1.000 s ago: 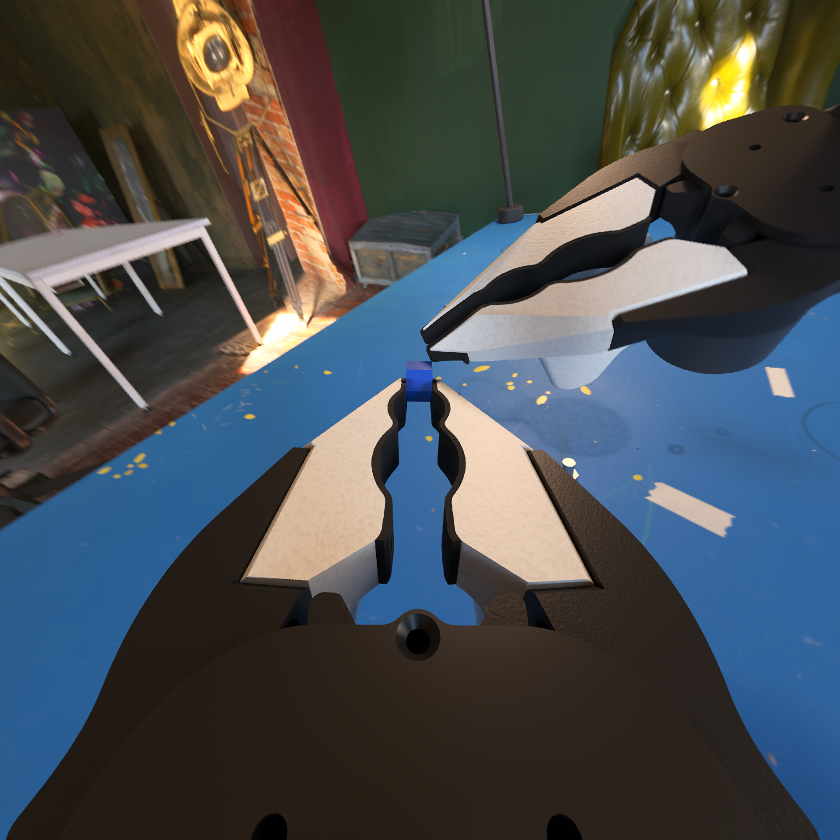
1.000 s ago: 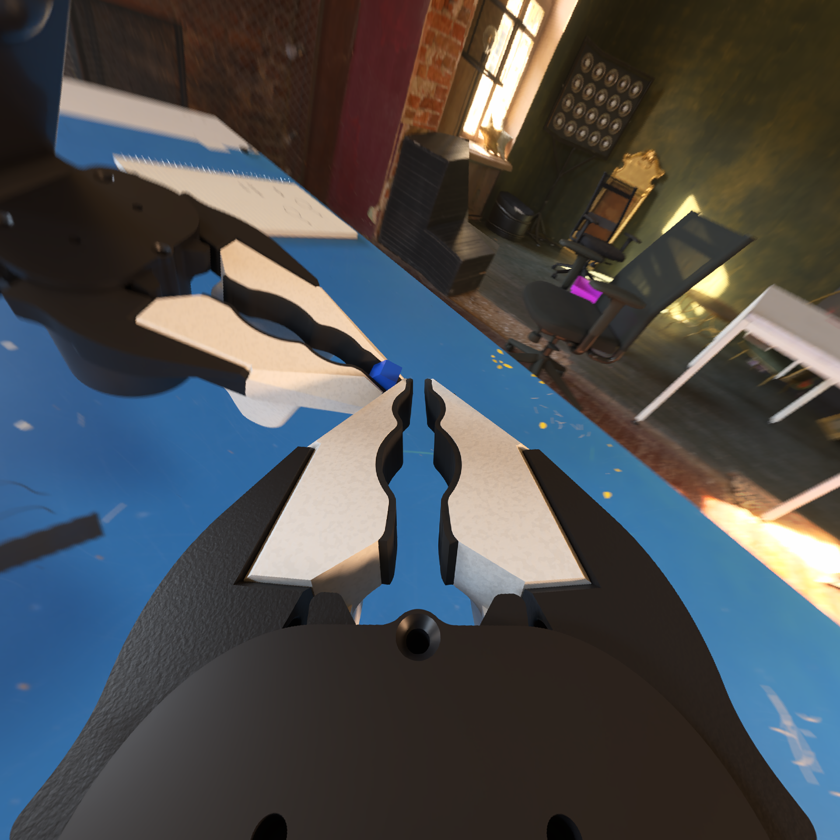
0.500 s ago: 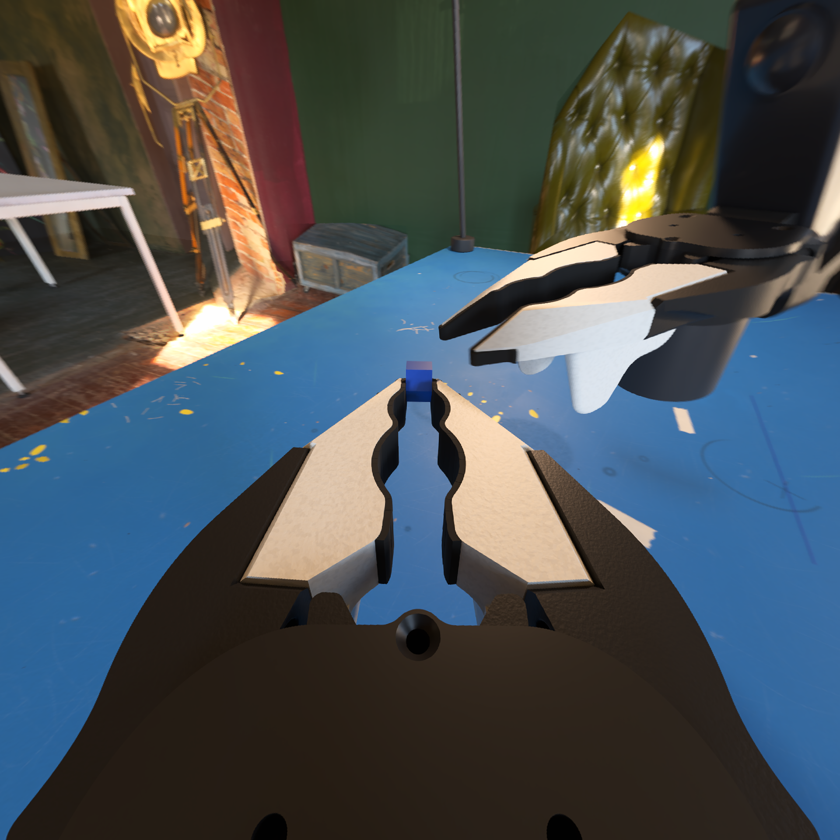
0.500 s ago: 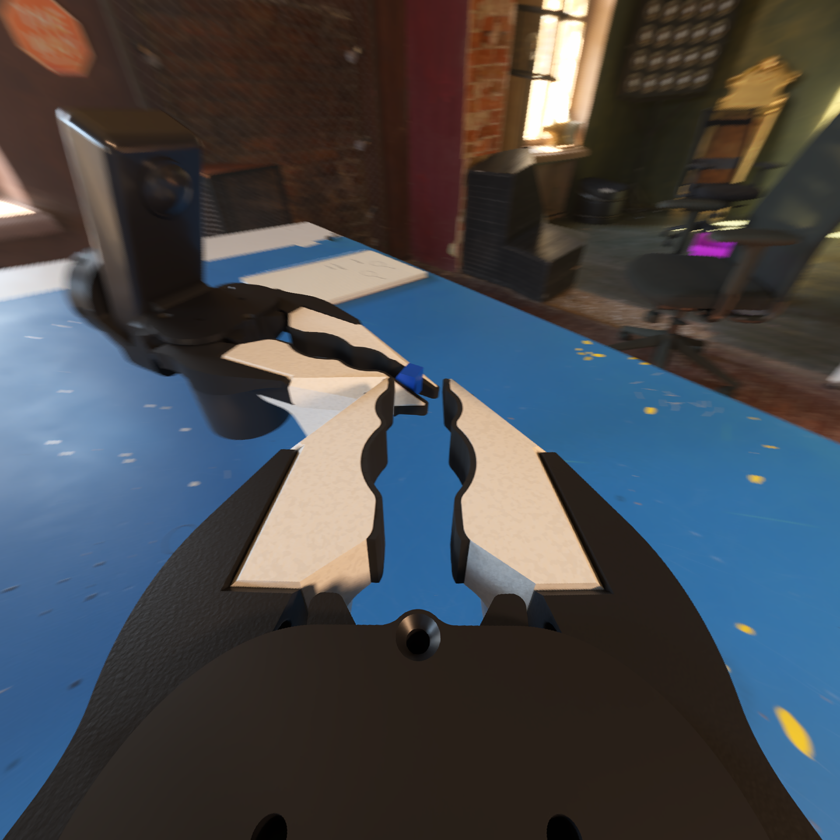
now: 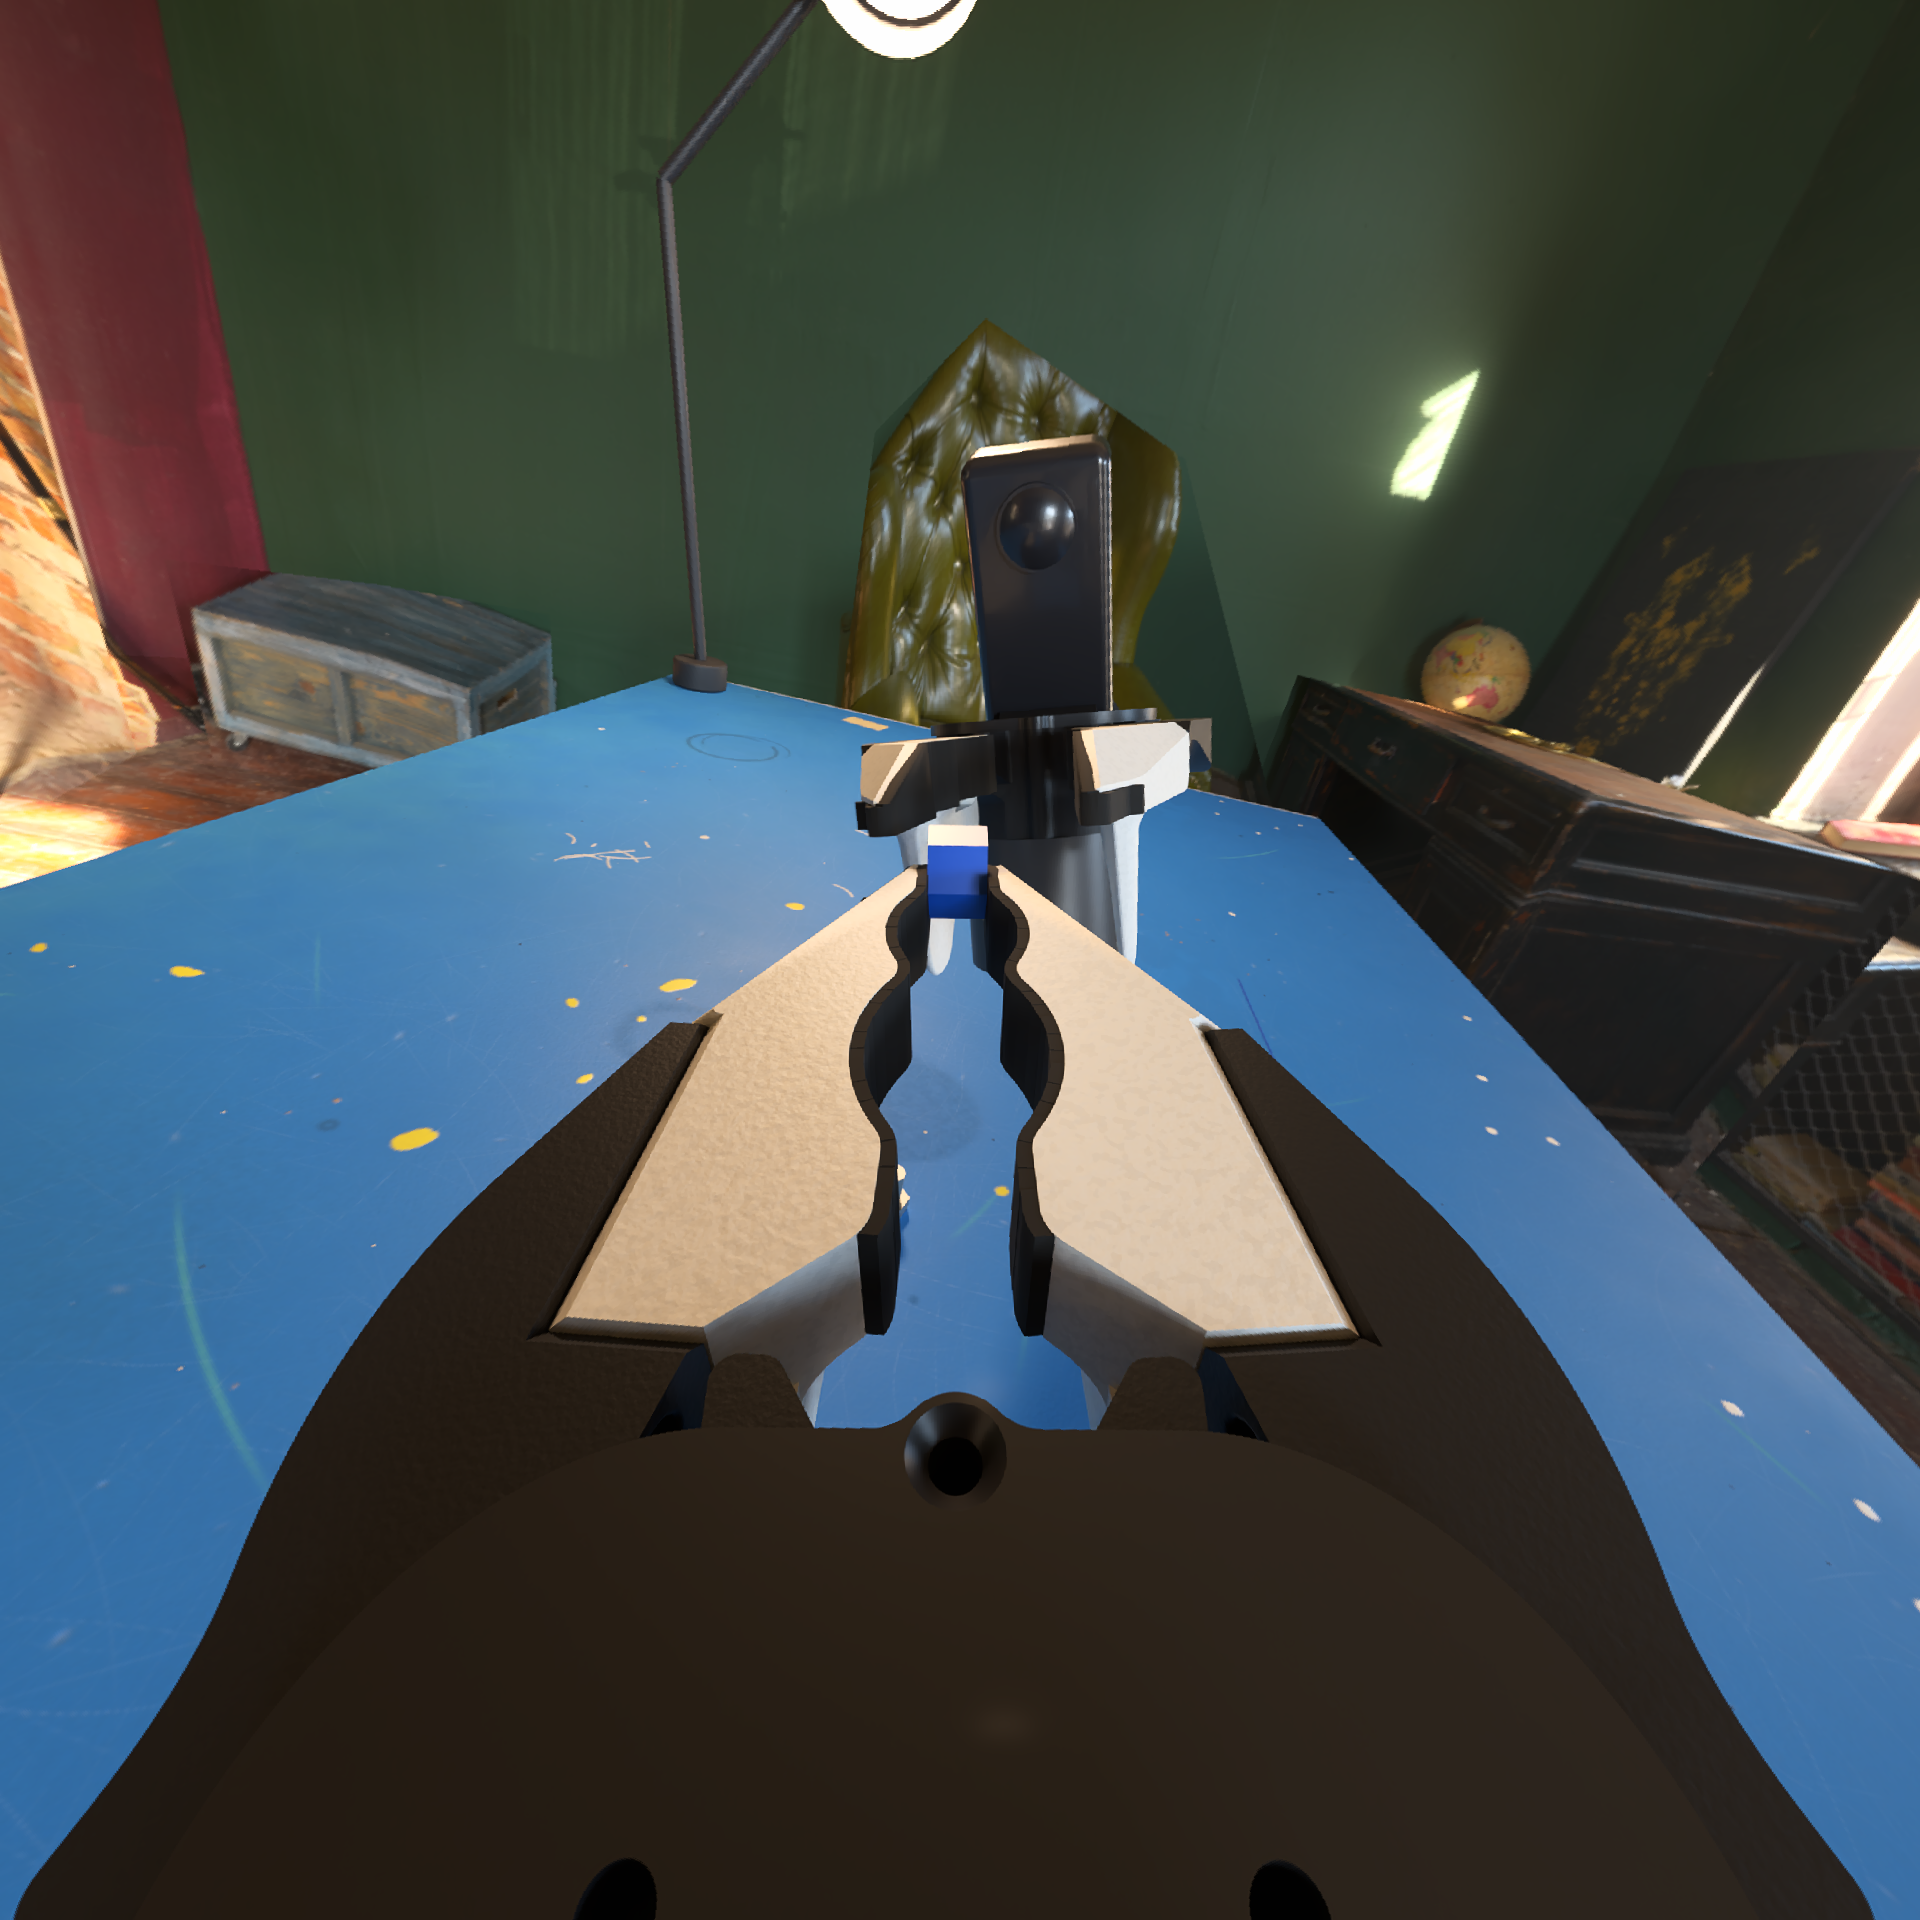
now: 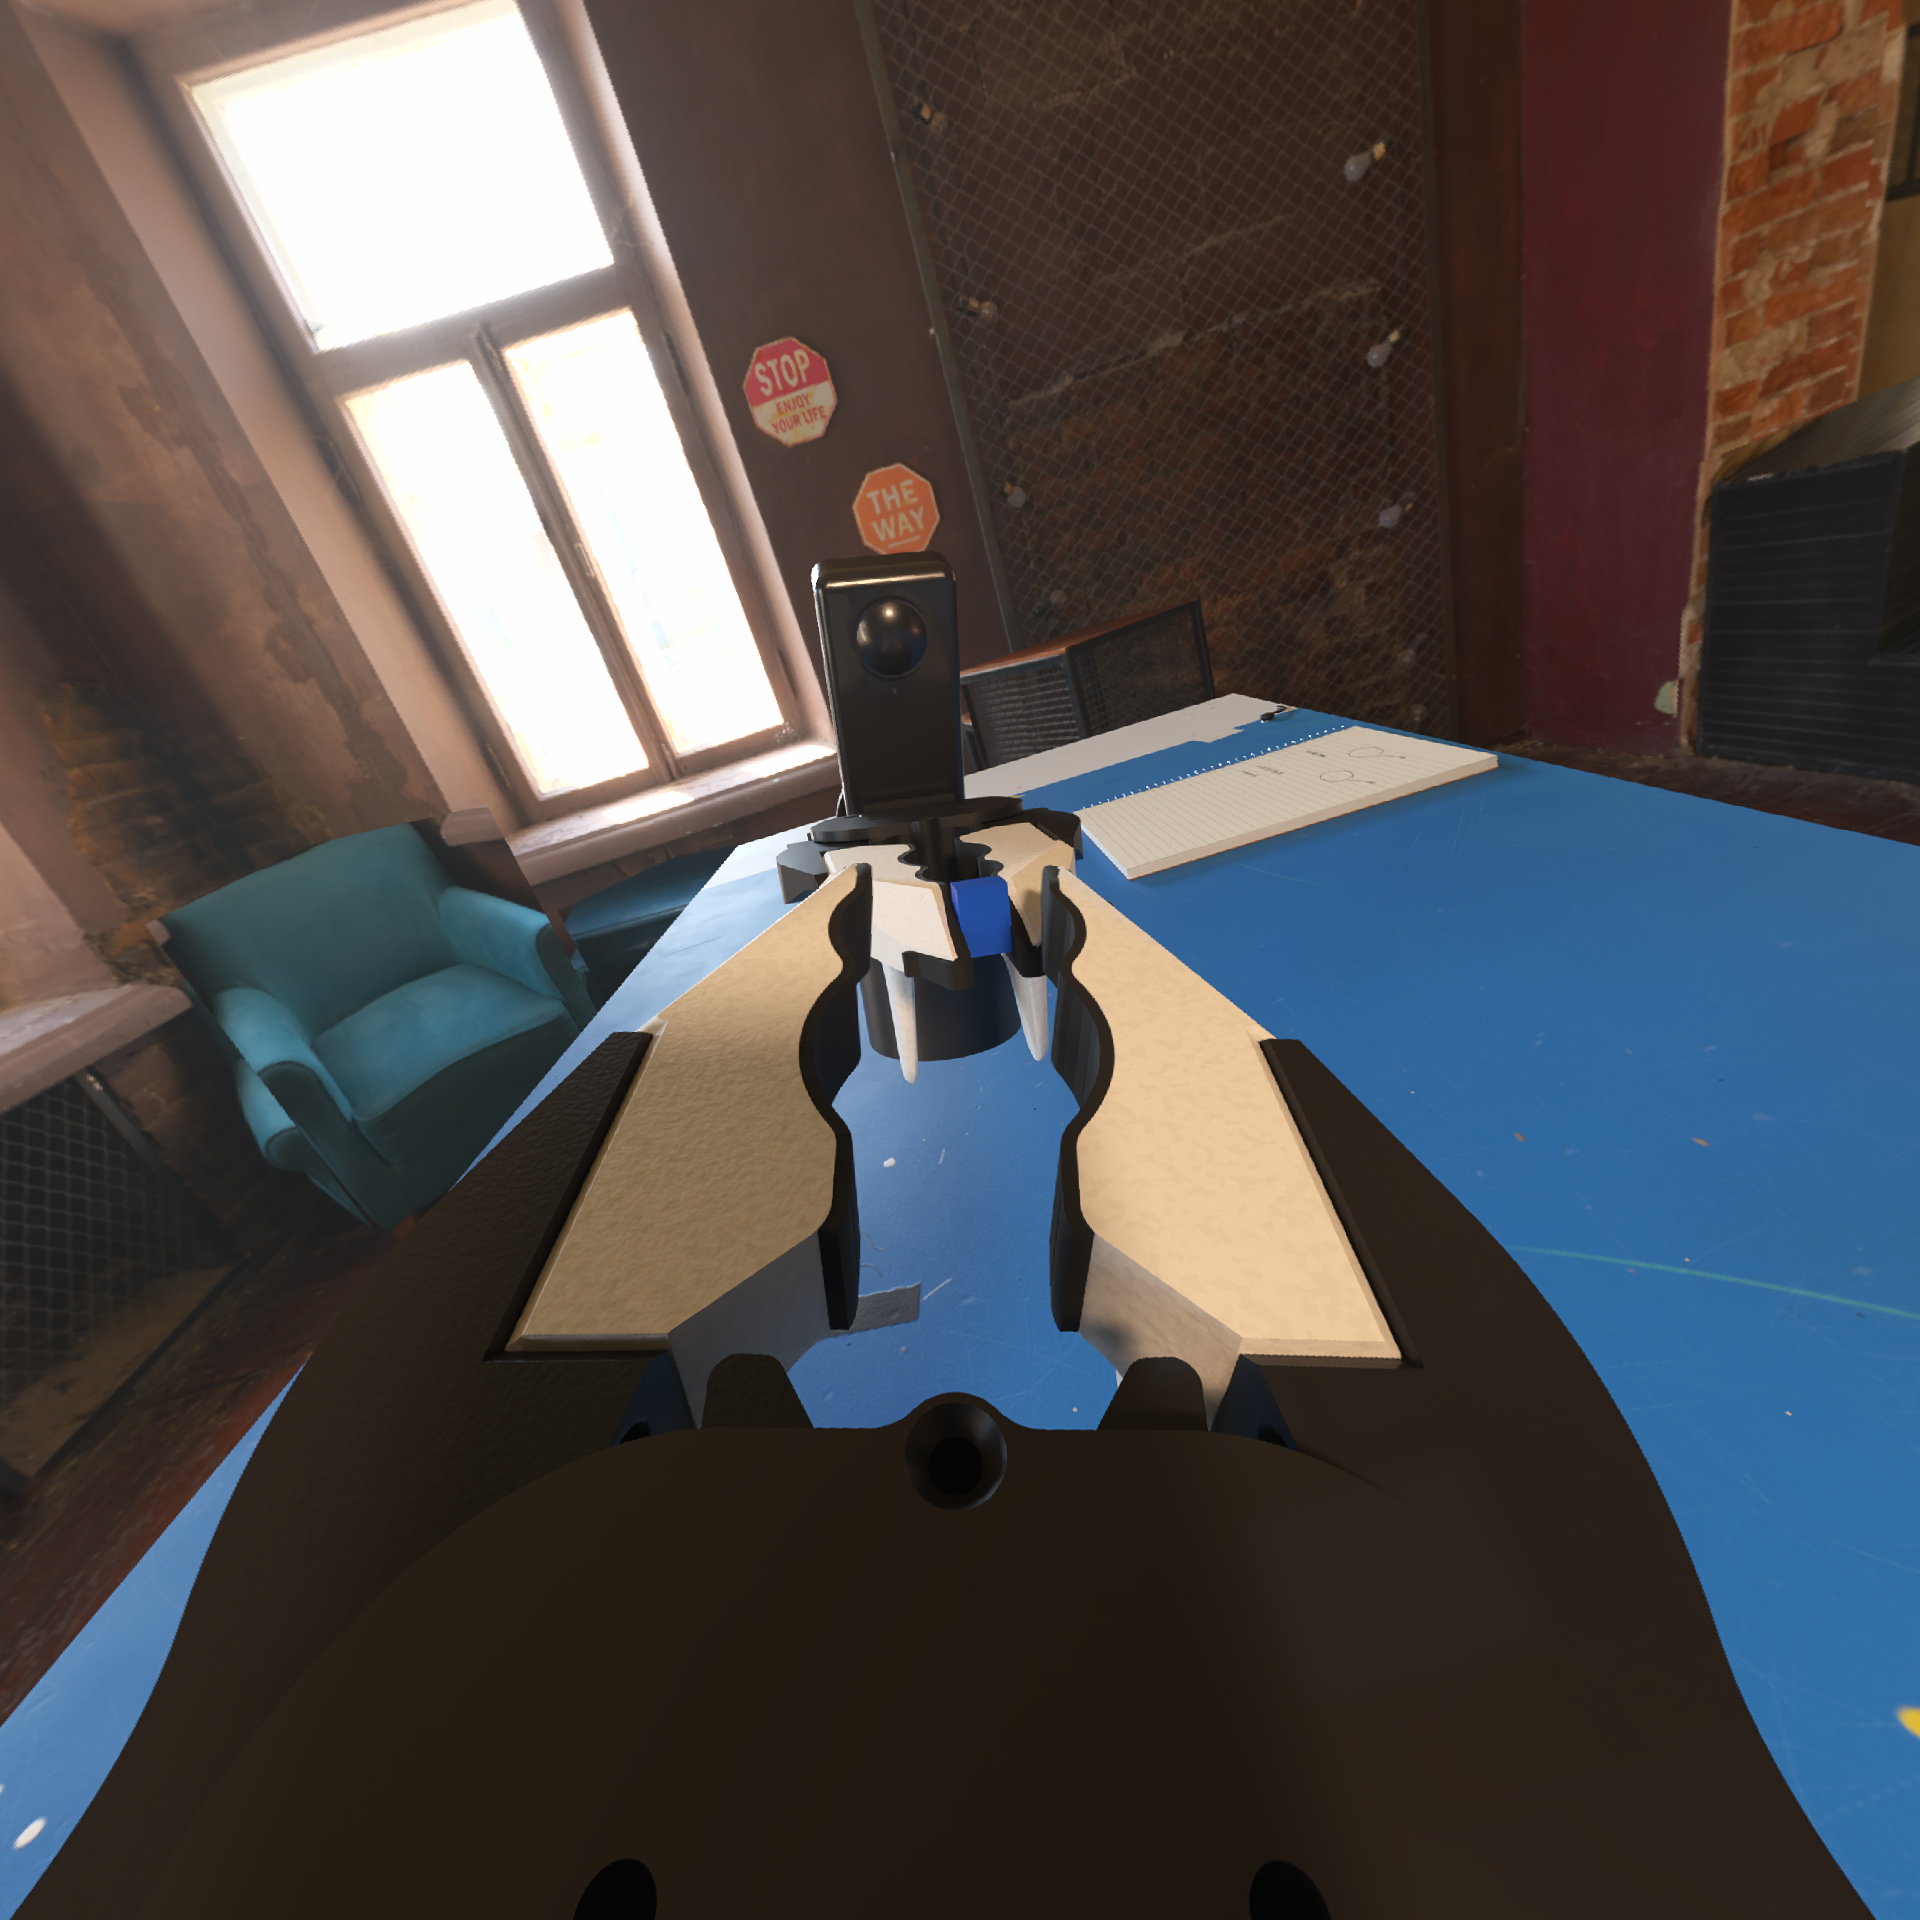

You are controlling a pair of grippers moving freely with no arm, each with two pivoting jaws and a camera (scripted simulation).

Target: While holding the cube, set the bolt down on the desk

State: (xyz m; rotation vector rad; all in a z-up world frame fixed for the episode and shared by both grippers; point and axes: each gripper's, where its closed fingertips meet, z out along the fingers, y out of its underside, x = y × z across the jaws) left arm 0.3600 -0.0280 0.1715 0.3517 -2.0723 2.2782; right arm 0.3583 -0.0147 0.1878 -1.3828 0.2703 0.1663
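The left gripper (image 5: pixel 956 894), black-bodied with cream fingers, is clenched on a small blue cube (image 5: pixel 957 881) held at its fingertips, above the blue paint-flecked tabletop (image 5: pixel 312 1039). A second ago the right gripper (image 6: pixel 954 894) approached from the side with its fingers almost together. Half a second ago they had begun to part. Now the two grippers face each other head-on, tip to tip, and the right gripper's fingers stand wide apart with nothing between them. From the right wrist view, the cube (image 6: pixel 981 914) shows in the gap, pinched by the left gripper (image 6: pixel 971 914) just beyond.

No bolt can be seen in either view: not between the right gripper's fingers and not on the visible tabletop below, though the grippers hide part of that surface. In the earlier pictures no bolt could be made out either.

Judging from the released right gripper, the bolt has probably been let go already, so the set-down step looks done or nearly done, but where the bolt lies cannot be told. The cube half of the task holds good.

A white lined notepad (image 6: pixel 1299 795) lies farther back on the tabletop.
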